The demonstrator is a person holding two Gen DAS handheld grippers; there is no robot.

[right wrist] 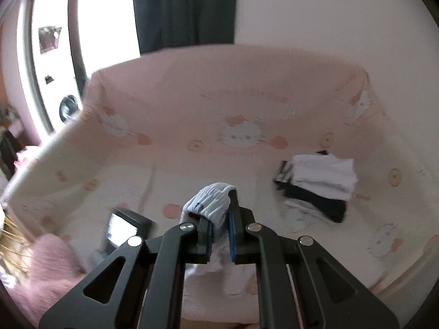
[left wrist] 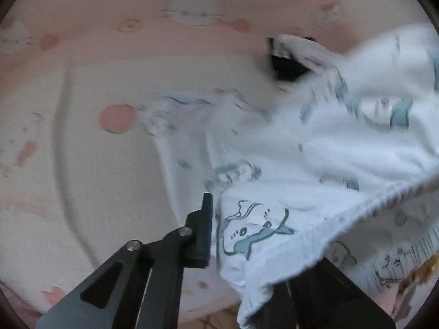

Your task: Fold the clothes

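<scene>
I have the white printed garment (left wrist: 315,164) strung between both hands, above the pink sofa (right wrist: 192,96). My right gripper (right wrist: 219,227) has its fingers clamped on a bunched elastic hem. My left gripper (left wrist: 216,233) is closed too, the cloth draped over its right finger and hiding the pinch. It is light, limp and stretchy; hems give the surest hold. Motion blur hides its overall shape.
</scene>
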